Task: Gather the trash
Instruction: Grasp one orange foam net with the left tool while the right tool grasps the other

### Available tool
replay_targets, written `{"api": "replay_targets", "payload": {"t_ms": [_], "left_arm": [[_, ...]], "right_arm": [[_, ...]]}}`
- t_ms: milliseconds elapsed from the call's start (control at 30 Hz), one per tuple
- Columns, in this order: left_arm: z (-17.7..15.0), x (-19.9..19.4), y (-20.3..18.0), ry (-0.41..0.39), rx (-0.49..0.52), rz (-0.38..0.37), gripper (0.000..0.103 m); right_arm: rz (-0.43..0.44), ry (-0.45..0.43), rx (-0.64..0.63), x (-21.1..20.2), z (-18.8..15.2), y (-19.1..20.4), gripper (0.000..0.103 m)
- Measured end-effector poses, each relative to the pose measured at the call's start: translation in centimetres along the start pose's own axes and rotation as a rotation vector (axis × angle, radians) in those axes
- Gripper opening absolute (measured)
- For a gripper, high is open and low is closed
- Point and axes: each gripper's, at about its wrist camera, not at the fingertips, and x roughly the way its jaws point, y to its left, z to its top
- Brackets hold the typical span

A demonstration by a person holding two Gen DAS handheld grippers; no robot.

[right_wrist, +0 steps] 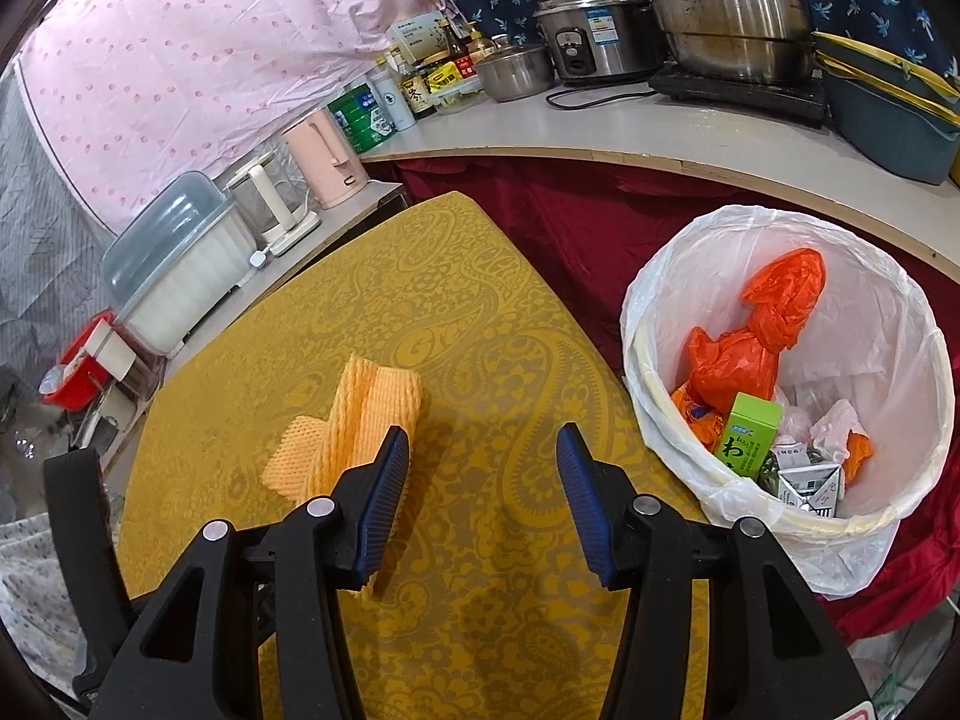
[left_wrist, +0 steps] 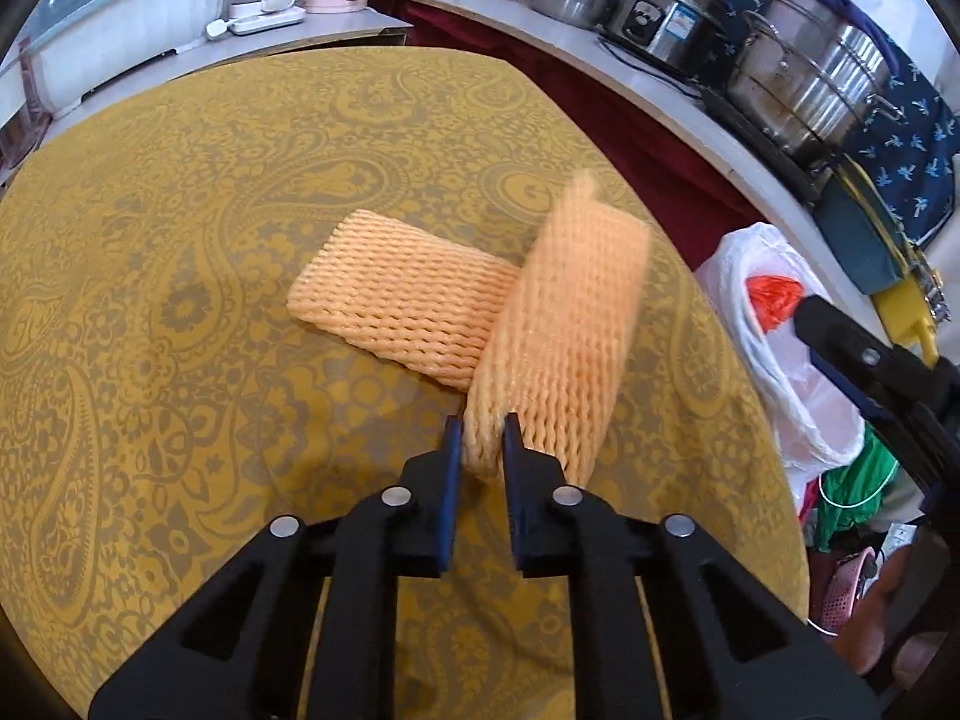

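The left gripper (left_wrist: 480, 441) has its jaws nearly closed on the near end of an orange foam net sleeve (left_wrist: 558, 336), which rises from the jaws and leans away to the far right, blurred along its upper part. A second foam net sleeve (left_wrist: 399, 306) lies flat on the yellow patterned bench (left_wrist: 180, 300) just beyond, its right end hidden behind the held one, so whether the two touch cannot be told. The right gripper (right_wrist: 483, 468) hangs over the bench with its jaws spread wide and nothing between them; in its view the left blue pad covers part of the held sleeve, and the flat sleeve shows only as a corner to the left. To the right of the bench stands a trash bin (right_wrist: 648, 360) lined with a white plastic bag. Inside lie a knotted orange plastic bag (right_wrist: 756, 330), a green box (right_wrist: 750, 438), a crushed carton (right_wrist: 810, 486) and pale crumpled scraps that are hard to make out. In the left wrist view the bin is largely cut off by the bench edge and the right gripper's dark arm.
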Motion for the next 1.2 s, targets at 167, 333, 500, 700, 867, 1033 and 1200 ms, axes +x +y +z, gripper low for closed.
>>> {"api": "replay_targets", "payload": {"t_ms": [167,333,500,700,867,1033,1200], "left_arm": [[-0.2,-3.5,0.0,-0.071,0.013,-0.014,0.011],[0.8,-7.3,1.7,-0.154,-0.017,0.004,0.011],[2.1,-9.1,4.9,-0.199,-0.073,0.089,0.011],[3.0,-8.8,9.8,-0.203,-0.170,0.200,0.011],[3.4,-7.7,12.6,-0.185,-0.226,0.243,0.011],[3.2,-6.7,12.9,-0.166,-0.233,0.248,0.011],[3.1,-6.3,12.1,-0.156,-0.226,0.243,0.011]], "right_arm": [[0.013,-0.002,-0.023,-0.2,-0.1,1.4,0.050],[0.033,0.001,-0.051,0.1,-0.2,3.1,0.050],[0.060,0.043,-0.073,2.2,-0.5,5.0,0.050],[0.052,0.097,-0.088,6.0,-0.8,6.0,0.053],[0.025,0.141,-0.079,9.0,-1.1,5.7,0.053],[0.011,0.166,-0.098,10.5,-1.8,6.0,0.039],[0.021,0.162,-0.127,10.0,-2.0,6.4,0.010]]}}
